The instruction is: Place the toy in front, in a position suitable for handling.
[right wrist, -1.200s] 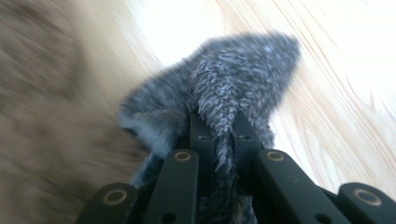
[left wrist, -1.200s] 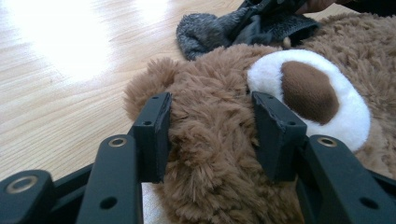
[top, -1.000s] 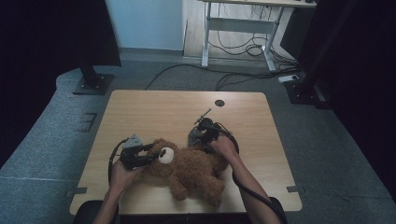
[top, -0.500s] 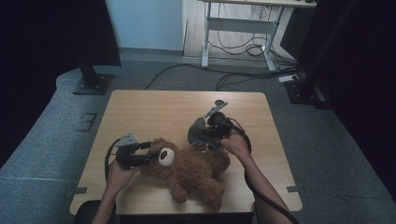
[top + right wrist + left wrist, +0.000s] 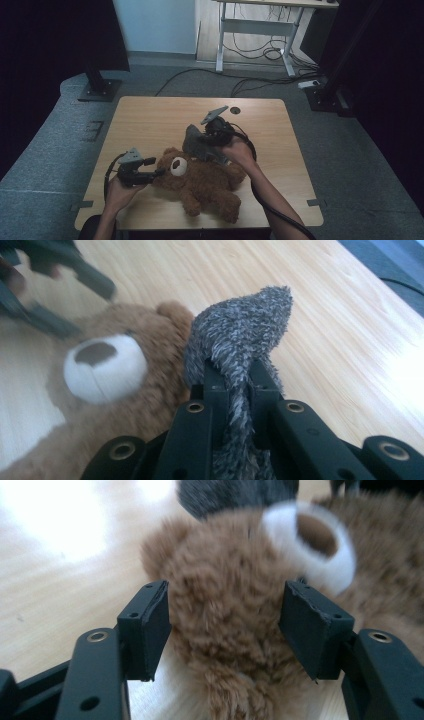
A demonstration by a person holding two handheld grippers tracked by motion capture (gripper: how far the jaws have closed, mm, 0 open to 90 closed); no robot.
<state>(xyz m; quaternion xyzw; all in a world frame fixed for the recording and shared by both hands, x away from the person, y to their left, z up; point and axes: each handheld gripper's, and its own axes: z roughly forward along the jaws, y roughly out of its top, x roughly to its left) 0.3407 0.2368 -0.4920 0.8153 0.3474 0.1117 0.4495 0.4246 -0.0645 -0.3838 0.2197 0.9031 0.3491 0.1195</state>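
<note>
A brown teddy bear with a white muzzle lies on its back on the wooden table, head to the left. My left gripper lies level at its head. Its jaws have just been opening and stand open around the furry head, with the fur brushing both pads. My right gripper is raised above the bear's chest, shut on a grey fuzzy cloth. In the right gripper view the cloth sticks up between the closed jaws, and the bear's face is below and to the left.
The table has a small round cable hole near its far edge. On the grey carpet beyond are a black stand base at the left, a metal-legged desk, and loose cables.
My right hand has lifted the grey cloth up off the bear. The left hand has stayed at the bear's head.
</note>
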